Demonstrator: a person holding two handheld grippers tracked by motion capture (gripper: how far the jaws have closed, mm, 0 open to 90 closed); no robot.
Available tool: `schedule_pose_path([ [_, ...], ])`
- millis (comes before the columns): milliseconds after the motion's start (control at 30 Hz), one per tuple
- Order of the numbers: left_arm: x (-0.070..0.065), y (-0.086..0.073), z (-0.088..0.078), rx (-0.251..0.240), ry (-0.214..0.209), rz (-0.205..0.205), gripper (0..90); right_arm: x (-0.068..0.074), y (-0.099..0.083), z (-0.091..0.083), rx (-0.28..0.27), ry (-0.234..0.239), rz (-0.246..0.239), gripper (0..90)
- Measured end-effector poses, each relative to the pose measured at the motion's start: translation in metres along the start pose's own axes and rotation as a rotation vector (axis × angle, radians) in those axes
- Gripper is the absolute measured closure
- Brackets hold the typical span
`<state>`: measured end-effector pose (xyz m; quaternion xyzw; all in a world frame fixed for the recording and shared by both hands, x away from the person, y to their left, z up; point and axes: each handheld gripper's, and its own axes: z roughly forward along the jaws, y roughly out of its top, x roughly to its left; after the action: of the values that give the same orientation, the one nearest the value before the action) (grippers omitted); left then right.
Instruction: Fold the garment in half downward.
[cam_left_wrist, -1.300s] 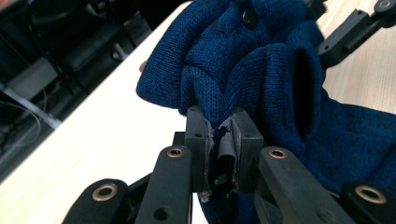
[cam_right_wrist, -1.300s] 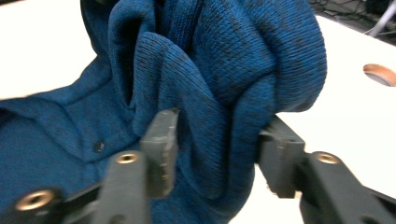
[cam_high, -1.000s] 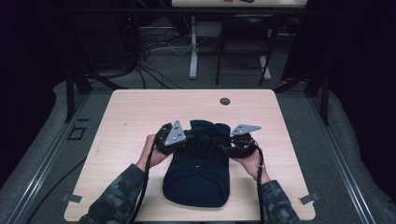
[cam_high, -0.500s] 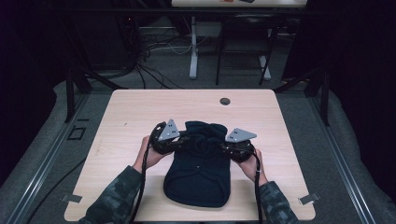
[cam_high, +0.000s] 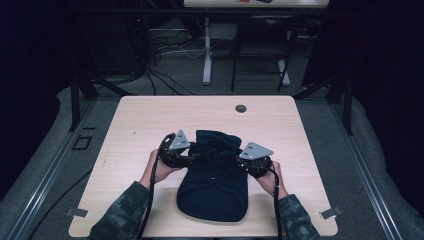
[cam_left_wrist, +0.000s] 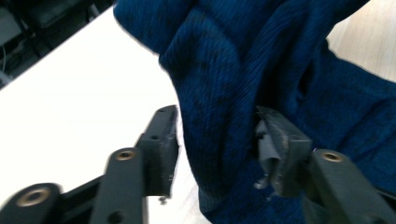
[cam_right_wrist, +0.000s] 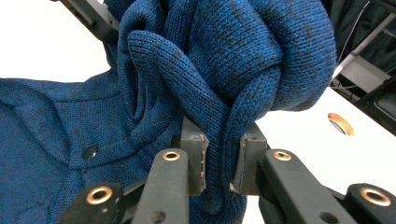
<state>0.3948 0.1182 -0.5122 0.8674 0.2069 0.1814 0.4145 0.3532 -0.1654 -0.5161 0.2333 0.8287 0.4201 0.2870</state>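
Observation:
A dark blue knitted sweater (cam_high: 212, 185) lies folded on the front middle of the wooden table (cam_high: 150, 120), its far end bunched up between the two grippers. My left gripper (cam_high: 192, 156) is at the bunch's left side. Its jaws have just been opening and stand apart, with a fold of the sweater (cam_left_wrist: 224, 56) hanging between the left gripper (cam_left_wrist: 217, 114) jaws; a gap shows at one pad. My right gripper (cam_high: 239, 159) is at the bunch's right side. In its own view the right gripper (cam_right_wrist: 223, 135) is shut on a thick fold of the sweater (cam_right_wrist: 243, 46).
A round cable hole (cam_high: 241, 108) sits near the table's far edge, and shows as the cable hole (cam_right_wrist: 340, 123) in the right gripper view. Bare tabletop lies to both sides of the sweater. Beyond the table are desk legs (cam_high: 206, 55) and floor cables.
Both grippers have shifted slightly to the left, and the right one has come a little nearer the person. The bunched far end of the sweater has moved with them.

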Motion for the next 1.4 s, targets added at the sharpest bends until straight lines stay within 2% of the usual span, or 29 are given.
schedule_pose_path([
  [133,0.002,0.001,0.004,0.008,-0.008,-0.035,40.5,0.002,0.001,-0.002,-0.007,-0.003,-0.015,77.2],
  [200,0.000,0.004,0.007,0.012,-0.015,-0.027,43.9,0.002,0.001,-0.003,-0.014,-0.008,-0.023,77.1],
  [267,-0.004,0.007,0.010,0.019,-0.014,0.002,47.8,0.004,0.002,-0.003,-0.017,-0.014,-0.042,77.1],
  [333,-0.007,0.010,0.012,0.015,-0.006,0.032,56.5,0.007,0.004,-0.004,-0.015,-0.026,-0.073,77.1],
  [400,-0.009,0.012,0.013,-0.004,0.000,0.044,66.4,0.010,0.004,-0.005,-0.012,-0.055,-0.108,77.0],
  [500,-0.008,0.015,0.011,-0.051,0.020,0.054,75.1,0.009,0.006,-0.007,0.009,-0.111,-0.147,76.8],
  [667,-0.010,0.025,0.008,-0.121,0.080,0.098,78.9,-0.001,0.012,-0.016,-0.037,-0.135,-0.090,74.0],
  [733,-0.014,0.026,0.007,-0.138,0.081,0.101,79.4,-0.007,0.014,-0.018,-0.017,-0.083,-0.029,66.1],
  [767,-0.016,0.026,0.007,-0.141,0.086,0.115,79.5,-0.009,0.013,-0.019,-0.012,-0.066,-0.002,60.9],
  [833,-0.021,0.022,0.007,-0.142,0.094,0.158,79.9,-0.017,0.009,-0.021,-0.008,0.013,0.077,47.8],
  [867,-0.022,0.020,0.007,-0.145,0.097,0.169,79.9,-0.020,0.005,-0.021,-0.013,0.028,0.120,44.9],
  [900,-0.023,0.019,0.007,-0.146,0.101,0.177,80.0,-0.023,0.003,-0.020,-0.012,0.038,0.141,43.8],
  [933,-0.023,0.017,0.007,-0.141,0.093,0.174,80.0,-0.026,0.000,-0.018,-0.014,0.057,0.174,42.5],
  [1000,-0.022,0.015,0.007,-0.145,0.090,0.160,80.0,-0.029,-0.004,-0.016,-0.019,0.060,0.204,43.6],
  [1067,-0.022,0.012,0.007,-0.141,0.086,0.155,80.0,-0.028,-0.005,-0.014,-0.019,0.070,0.204,48.6],
  [1200,-0.021,0.005,0.005,-0.136,0.084,0.140,79.3,-0.021,-0.004,-0.014,-0.025,0.085,0.153,66.0],
  [1400,-0.021,-0.005,0.003,-0.112,0.105,0.117,73.2,-0.009,-0.005,-0.012,0.005,0.106,0.090,70.8],
])
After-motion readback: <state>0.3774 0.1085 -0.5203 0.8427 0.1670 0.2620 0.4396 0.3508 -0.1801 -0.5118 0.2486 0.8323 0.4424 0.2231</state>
